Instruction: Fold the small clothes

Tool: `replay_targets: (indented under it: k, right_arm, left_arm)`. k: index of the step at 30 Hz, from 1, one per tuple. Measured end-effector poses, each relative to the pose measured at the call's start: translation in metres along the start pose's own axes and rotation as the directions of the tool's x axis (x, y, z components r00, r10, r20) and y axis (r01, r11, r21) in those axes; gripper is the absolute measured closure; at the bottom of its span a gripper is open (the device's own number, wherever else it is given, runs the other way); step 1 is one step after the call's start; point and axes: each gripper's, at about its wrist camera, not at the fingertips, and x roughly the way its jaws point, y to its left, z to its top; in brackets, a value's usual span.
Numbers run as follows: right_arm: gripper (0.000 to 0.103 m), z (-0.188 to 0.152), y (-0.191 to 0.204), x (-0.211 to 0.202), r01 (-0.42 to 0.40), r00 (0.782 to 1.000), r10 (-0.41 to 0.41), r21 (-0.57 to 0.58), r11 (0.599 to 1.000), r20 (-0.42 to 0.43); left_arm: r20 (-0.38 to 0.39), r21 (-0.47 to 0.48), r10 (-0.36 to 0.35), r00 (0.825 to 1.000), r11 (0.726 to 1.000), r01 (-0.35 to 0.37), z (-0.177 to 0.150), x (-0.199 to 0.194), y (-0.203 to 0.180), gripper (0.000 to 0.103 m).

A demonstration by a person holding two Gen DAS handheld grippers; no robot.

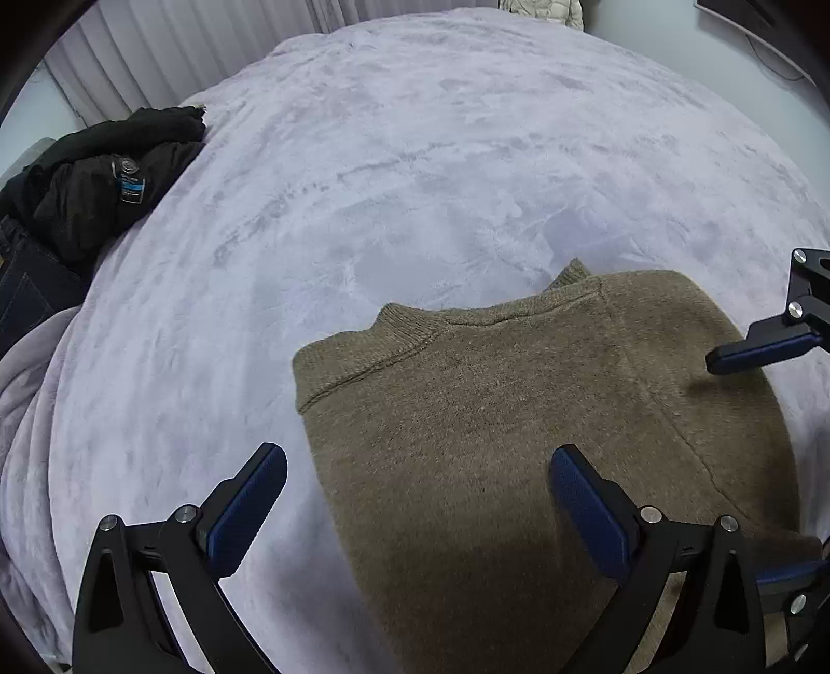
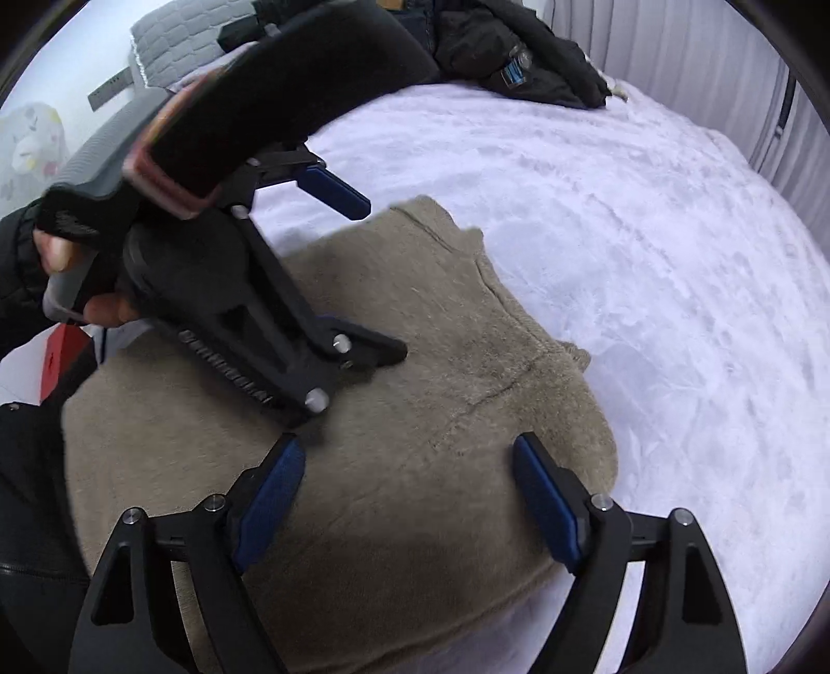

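Observation:
A brown knitted sweater (image 1: 519, 425) lies folded on a pale lilac blanket (image 1: 415, 181), collar toward the far side. My left gripper (image 1: 417, 466) is open and empty, hovering over the sweater's left edge. In the right wrist view the sweater (image 2: 415, 389) fills the lower middle, and my right gripper (image 2: 410, 466) is open and empty just above it. The left gripper also shows in the right wrist view (image 2: 363, 280), open, held by a hand over the sweater's far left part. One right gripper finger (image 1: 762, 352) enters the left wrist view at the right edge.
A pile of black clothing (image 1: 98, 176) and dark jeans (image 1: 26, 290) lies at the blanket's far left edge; it also shows in the right wrist view (image 2: 519, 52). Pale curtains (image 1: 181, 52) hang behind the bed. A grey pillow (image 2: 176, 41) lies at the back.

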Motion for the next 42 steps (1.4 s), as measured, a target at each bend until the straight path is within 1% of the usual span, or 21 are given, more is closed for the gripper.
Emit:
replay_targets:
  k: [4,6,8,9,12,13,16,18,20,21,23,25,27,29,30,31,32,33,35,40,42]
  right_arm:
    - [0.018,-0.001,0.036,-0.017,0.006,1.000,-0.004,-0.066,0.998,0.024]
    - [0.018,-0.007,0.057,-0.014,-0.002,1.000,0.001,-0.105,0.994,-0.008]
    - [0.018,-0.017,0.068,-0.005,0.041,0.997,-0.050,-0.156,0.987,-0.053]
    - [0.018,-0.023,0.068,-0.006,0.053,0.997,-0.060,-0.146,0.988,-0.043]
    - [0.018,-0.036,0.047,-0.022,0.018,0.999,-0.019,-0.029,0.999,-0.048]
    - [0.018,-0.041,0.047,-0.028,0.024,0.999,-0.024,-0.017,1.000,-0.044]
    - [0.018,-0.056,0.057,-0.043,0.091,0.994,-0.093,-0.036,0.995,-0.061]
    - [0.018,-0.065,0.069,-0.054,0.157,0.984,-0.161,-0.052,0.986,-0.071]
    - [0.018,-0.064,0.080,-0.067,0.227,0.973,-0.229,-0.062,0.972,-0.031]
    - [0.018,-0.065,0.089,-0.074,0.247,0.969,-0.248,-0.056,0.967,-0.009]
    - [0.018,-0.056,0.100,-0.084,0.280,0.959,-0.279,-0.012,0.960,0.048]
    - [0.018,-0.049,0.108,-0.085,0.257,0.959,-0.260,0.046,0.965,0.108]
    - [0.018,-0.043,0.118,-0.081,0.221,0.963,-0.234,0.104,0.970,0.135]
    - [0.018,-0.040,0.121,-0.066,0.197,0.969,-0.215,0.149,0.969,0.120]
    - [0.018,-0.040,0.122,-0.053,0.191,0.973,-0.211,0.180,0.965,0.095]
    - [0.018,-0.029,0.123,-0.037,0.183,0.977,-0.201,0.208,0.961,0.068]
    - [0.018,-0.033,0.120,-0.025,0.181,0.980,-0.194,0.245,0.953,0.031]
    - [0.018,-0.043,0.117,-0.018,0.196,0.979,-0.205,0.273,0.942,0.004]
    - [0.018,-0.055,0.120,-0.017,0.221,0.971,-0.239,0.294,0.930,0.026]
    - [0.018,-0.052,0.128,-0.020,0.286,0.954,-0.297,0.362,0.887,-0.026]
    - [0.018,-0.055,0.127,-0.024,0.294,0.952,-0.301,0.405,0.866,-0.049]
  left_arm:
    - [0.011,-0.027,0.005,1.000,1.000,-0.005,-0.021,-0.020,0.007,0.001]
    - [0.002,-0.017,0.011,1.000,1.000,-0.010,-0.036,-0.024,0.004,0.001]
    - [-0.007,0.001,0.021,1.000,1.000,-0.021,-0.051,-0.023,0.001,0.001]
    - [-0.004,0.002,0.018,1.000,1.000,-0.018,-0.059,-0.024,0.000,0.001]
    - [0.007,-0.025,-0.007,1.000,1.000,0.007,-0.070,-0.029,0.003,0.001]
    - [0.006,-0.031,-0.008,1.000,0.999,0.008,-0.072,-0.032,0.004,0.001]
    - [0.014,-0.039,0.015,1.000,0.999,-0.014,-0.077,-0.045,0.003,0.001]
    - [0.034,-0.032,0.035,0.999,0.999,-0.034,-0.082,-0.057,-0.001,0.001]
    - [0.055,-0.026,0.049,0.997,0.999,-0.048,-0.087,-0.067,-0.005,0.001]
    - [0.061,-0.030,0.059,0.996,0.998,-0.057,-0.089,-0.071,-0.006,0.001]
    - [0.068,-0.044,0.075,0.995,0.996,-0.072,-0.093,-0.078,-0.007,0.001]
    - [0.074,-0.058,0.072,0.995,0.996,-0.067,-0.097,-0.081,-0.007,0.001]
    - [0.067,-0.071,0.068,0.995,0.996,-0.063,-0.103,-0.080,-0.007,0.001]
    - [0.035,-0.092,0.083,0.996,0.993,-0.080,-0.109,-0.070,-0.006,0.001]
    - [0.020,-0.106,0.085,0.996,0.991,-0.083,-0.112,-0.063,-0.005,0.001]
    - [0.018,-0.121,0.077,0.997,0.990,-0.074,-0.116,-0.060,-0.005,0.001]
    - [0.021,-0.140,0.054,0.998,0.989,-0.050,-0.118,-0.057,-0.003,0.001]
    - [0.025,-0.158,0.040,0.999,0.987,-0.036,-0.120,-0.056,-0.002,0.001]
    - [0.026,-0.183,0.045,0.999,0.982,-0.039,-0.122,-0.056,-0.002,0.001]
    - [0.040,-0.208,0.116,0.992,0.973,-0.105,-0.125,-0.065,-0.011,0.001]
    - [0.050,-0.230,0.124,0.991,0.967,-0.110,-0.128,-0.071,-0.014,0.001]
